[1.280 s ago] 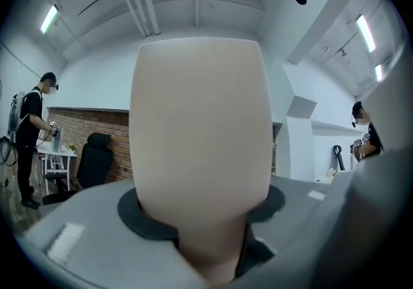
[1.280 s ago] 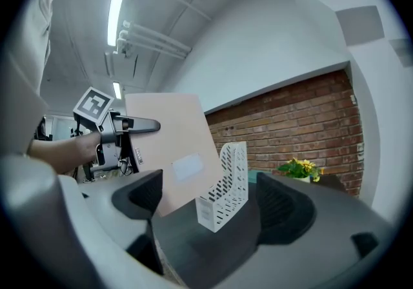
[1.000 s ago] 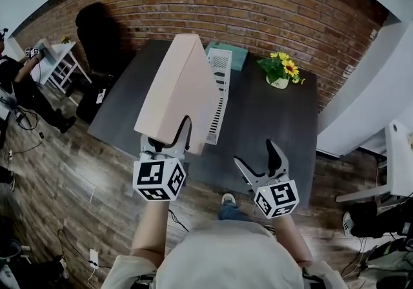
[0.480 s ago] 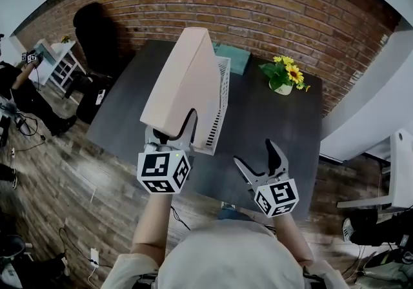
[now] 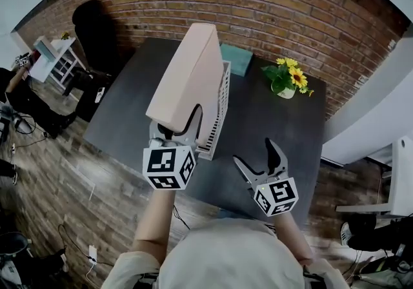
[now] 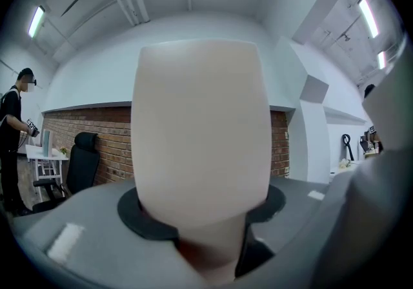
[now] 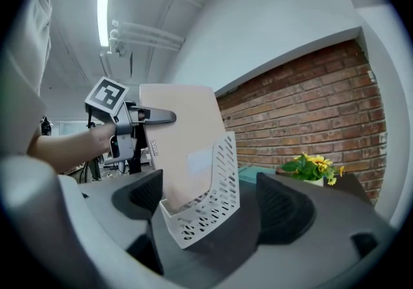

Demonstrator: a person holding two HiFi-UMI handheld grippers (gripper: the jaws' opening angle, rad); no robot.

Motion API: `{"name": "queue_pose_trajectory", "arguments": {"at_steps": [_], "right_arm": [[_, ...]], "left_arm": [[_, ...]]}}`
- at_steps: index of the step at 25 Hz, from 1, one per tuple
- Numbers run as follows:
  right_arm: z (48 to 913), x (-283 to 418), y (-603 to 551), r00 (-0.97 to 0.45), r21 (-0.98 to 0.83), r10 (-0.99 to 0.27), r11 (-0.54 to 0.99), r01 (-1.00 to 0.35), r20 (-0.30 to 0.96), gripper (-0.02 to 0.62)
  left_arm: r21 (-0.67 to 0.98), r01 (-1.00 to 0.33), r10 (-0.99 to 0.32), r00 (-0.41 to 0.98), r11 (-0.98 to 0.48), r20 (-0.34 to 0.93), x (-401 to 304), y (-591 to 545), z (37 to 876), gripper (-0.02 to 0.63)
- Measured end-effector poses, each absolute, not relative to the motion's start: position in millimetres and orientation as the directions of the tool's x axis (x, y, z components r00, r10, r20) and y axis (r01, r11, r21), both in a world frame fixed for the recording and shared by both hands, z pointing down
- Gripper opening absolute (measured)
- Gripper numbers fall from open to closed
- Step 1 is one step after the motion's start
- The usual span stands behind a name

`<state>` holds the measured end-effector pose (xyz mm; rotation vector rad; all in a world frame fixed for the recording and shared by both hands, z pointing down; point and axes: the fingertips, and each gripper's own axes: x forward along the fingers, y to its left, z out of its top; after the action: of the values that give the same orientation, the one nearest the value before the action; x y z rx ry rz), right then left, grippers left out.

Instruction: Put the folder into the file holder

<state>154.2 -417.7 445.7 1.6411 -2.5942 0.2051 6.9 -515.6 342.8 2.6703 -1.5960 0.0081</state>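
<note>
Over file holder [image 5: 219,107] now — folder [image 5: 187,78] has shifted right from a second ago. In right gripper view its lower edge looks inside holder's near end, with the top leaning back. Left gripper [image 5: 175,125] clamped on folder's near edge. Right gripper [image 5: 257,155] spread wide, empty, off to the side. Insertion looks mostly done — likely next: lower fully, then let go.

folder [image 5: 187,75]: pale pink, thick, standing up, squeezed in the left tongs [image 5: 175,120], bottom end inside the file holder | file holder [image 5: 218,113]: white, full of slots, just ahead of the right tongs [image 5: 254,152]
</note>
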Motion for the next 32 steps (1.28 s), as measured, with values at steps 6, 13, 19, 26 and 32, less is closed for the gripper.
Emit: {"name": "queue_pose_trajectory", "arguments": {"at_steps": [6,13,19,26,32], "right_arm": [[448,158,-427,-0.441,-0.077,-0.888,0.435,-0.897,0.128,0.426],[451,156,-430,-0.453,-0.076,-0.882,0.446,-0.892,0.132,0.426],[455,157,-428,-0.450,-0.083,-0.882,0.442,-0.893,0.140,0.426],[462,161,-429,-0.443,-0.091,-0.883,0.433,-0.897,0.158,0.426],[464,159,-430,-0.448,-0.093,-0.879,0.438,-0.894,0.163,0.426]], "left_arm": [[0.020,-0.887,-0.887,0.462,-0.462,0.010,12,-513,347,0.267],[0.035,-0.899,-0.898,0.438,-0.437,0.032,10,-506,357,0.267],[0.036,-0.902,-0.899,0.431,-0.429,0.076,16,-517,393,0.267],[0.028,-0.903,-0.891,0.429,-0.429,0.148,27,-529,436,0.267],[0.018,-0.902,-0.882,0.426,-0.432,0.201,32,-536,468,0.267]]}}
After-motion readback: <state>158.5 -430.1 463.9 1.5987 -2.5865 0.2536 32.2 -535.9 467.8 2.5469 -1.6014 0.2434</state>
